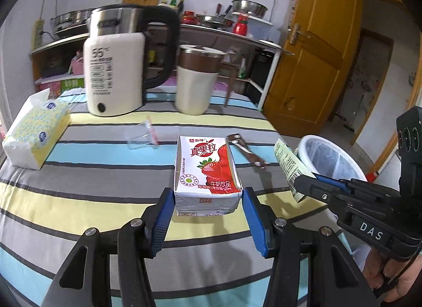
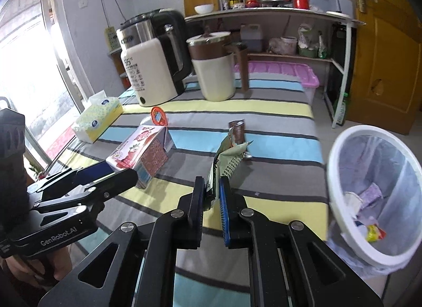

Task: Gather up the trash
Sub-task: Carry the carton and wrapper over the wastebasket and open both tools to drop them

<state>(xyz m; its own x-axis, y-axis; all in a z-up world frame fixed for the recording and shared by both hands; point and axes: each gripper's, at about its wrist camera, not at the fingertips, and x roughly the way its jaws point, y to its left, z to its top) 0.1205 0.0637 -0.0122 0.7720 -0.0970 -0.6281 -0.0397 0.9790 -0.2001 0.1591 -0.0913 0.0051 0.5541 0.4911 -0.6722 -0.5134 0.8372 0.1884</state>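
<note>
Striped table (image 1: pixel 105 154), blue, yellow, grey bands. At its far end a white kettle (image 1: pixel 114 69) marked "55°C", a cream jug (image 1: pixel 196 82) with brown band beside it. Tissue pack (image 1: pixel 34 135) on the table's left edge. White bin (image 2: pixel 369 190) just off the right edge, lined, scraps in the bottom.

Carton (image 1: pixel 208 172) with strawberry print, Chinese lettering "真果粒", between the fingers of the left gripper (image 1: pixel 208 217); jaws wide, blue pads touching or nearly touching its sides, grip not certain. Body reads "GenRobot.AI" in the right view.

Right gripper (image 2: pixel 212 201), marked "DAS", pinched tight on a pale green wrapper (image 2: pixel 229 161), held above the cloth, angled down. Brown wrapper (image 2: pixel 237 131) lies beyond. Clear bag (image 1: pixel 141 135) lies flat near the kettle.
</note>
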